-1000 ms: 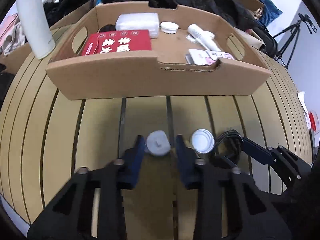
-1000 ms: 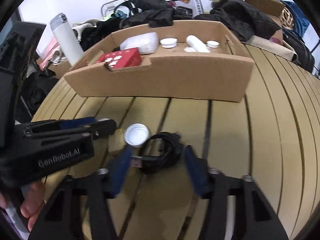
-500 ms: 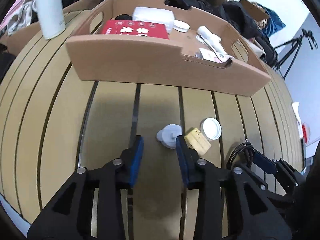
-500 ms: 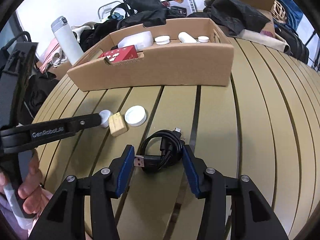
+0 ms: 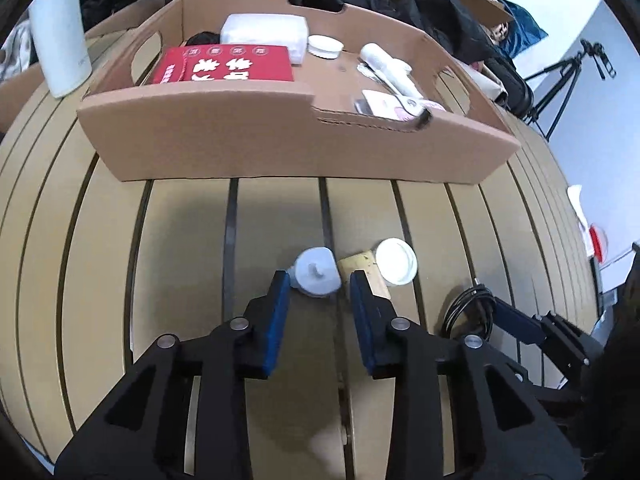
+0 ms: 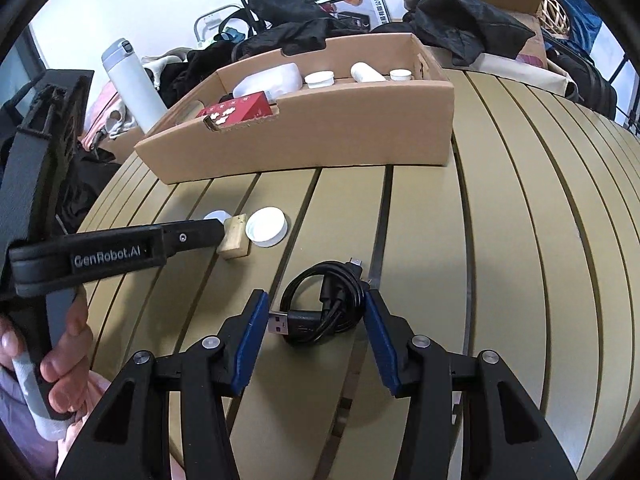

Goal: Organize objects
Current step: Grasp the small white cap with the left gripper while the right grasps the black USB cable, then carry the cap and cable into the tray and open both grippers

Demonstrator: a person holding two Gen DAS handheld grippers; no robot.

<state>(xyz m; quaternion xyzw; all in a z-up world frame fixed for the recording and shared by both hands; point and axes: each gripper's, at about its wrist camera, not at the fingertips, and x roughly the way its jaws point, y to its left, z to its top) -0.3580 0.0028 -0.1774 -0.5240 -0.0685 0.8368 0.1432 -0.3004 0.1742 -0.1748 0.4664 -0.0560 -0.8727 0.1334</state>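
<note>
While both claws hang over the slatted surface (image 5: 180,240), we hold them released: the left claw (image 5: 316,284) straddles a small white cap (image 5: 316,276), the right claw (image 6: 316,312) a coiled black cable (image 6: 324,308). Neither pad presses yet. We should lower each claw until the pads flank its item squarely, keeping the left one off the tan block (image 5: 362,268) and the white lid (image 5: 396,260) just right, then clench and carry to the far cardboard box (image 5: 240,152).
</note>
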